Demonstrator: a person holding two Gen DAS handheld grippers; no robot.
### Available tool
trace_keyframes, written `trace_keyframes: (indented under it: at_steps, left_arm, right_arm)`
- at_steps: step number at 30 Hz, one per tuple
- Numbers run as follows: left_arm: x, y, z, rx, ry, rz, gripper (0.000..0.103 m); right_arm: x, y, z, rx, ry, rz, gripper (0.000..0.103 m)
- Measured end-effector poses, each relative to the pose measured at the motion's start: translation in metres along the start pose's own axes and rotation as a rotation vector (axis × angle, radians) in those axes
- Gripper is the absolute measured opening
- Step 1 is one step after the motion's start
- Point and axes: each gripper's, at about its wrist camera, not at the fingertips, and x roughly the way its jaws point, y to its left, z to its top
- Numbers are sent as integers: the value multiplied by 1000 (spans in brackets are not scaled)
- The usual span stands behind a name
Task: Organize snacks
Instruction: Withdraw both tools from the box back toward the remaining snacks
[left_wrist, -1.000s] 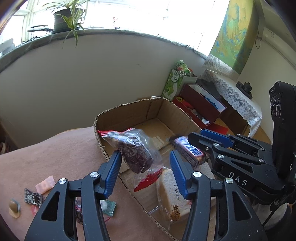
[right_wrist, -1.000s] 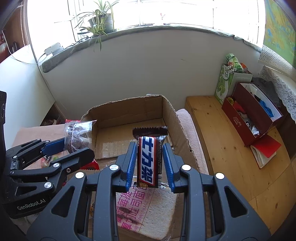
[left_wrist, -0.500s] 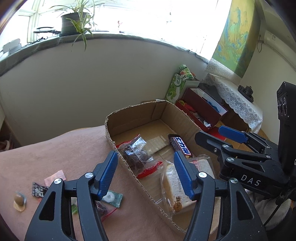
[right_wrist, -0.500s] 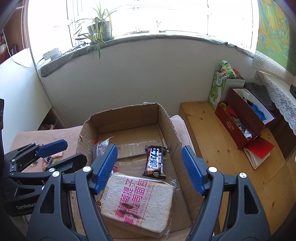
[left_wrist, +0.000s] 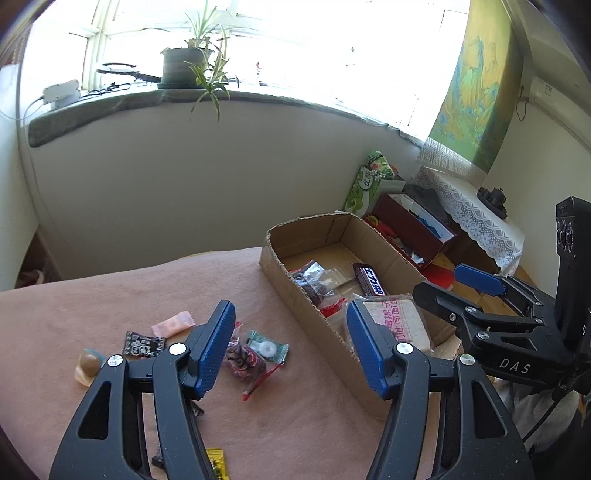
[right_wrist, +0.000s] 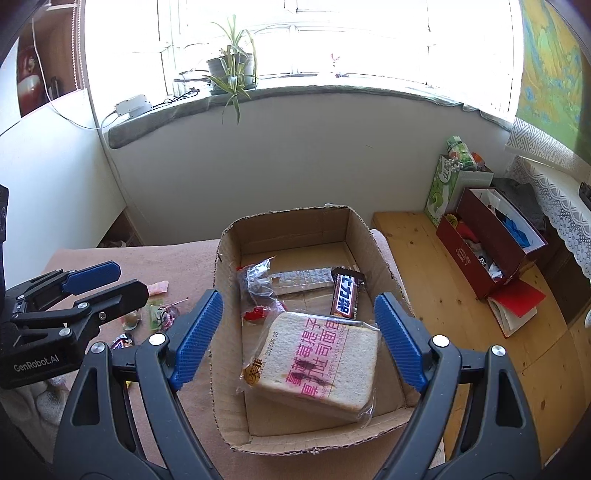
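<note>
Right gripper (right_wrist: 297, 338) hangs over the box (right_wrist: 380, 251), jaws spreading wider with nothing gripped. Left gripper (left_wrist: 291, 349) is parted and empty above the cloth (left_wrist: 110, 295). Bread (right_wrist: 321, 363) lies nearest in the box; beyond it lie the bar (right_wrist: 345, 293) and bag (right_wrist: 258, 286). Candies (left_wrist: 266, 347) stay scattered on the cloth.

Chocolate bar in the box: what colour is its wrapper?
Dark brown wrapper with a blue-and-white label; clearest in the right wrist view.
</note>
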Motion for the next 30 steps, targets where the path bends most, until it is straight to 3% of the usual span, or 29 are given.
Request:
trace_keyframes:
  at_steps: [10, 18, 30]
  left_arm:
    - [-52, 51, -32, -54, -31, 68, 63]
    - [-87, 98, -71, -135, -26, 140, 63]
    - [-80, 134, -117, -191, 64, 191, 60]
  right_arm:
    - [-26, 58, -23, -56, -9, 125, 87]
    - [-22, 119, -57, -154, 49, 225, 87]
    - [26, 171, -75, -169, 190, 327, 87]
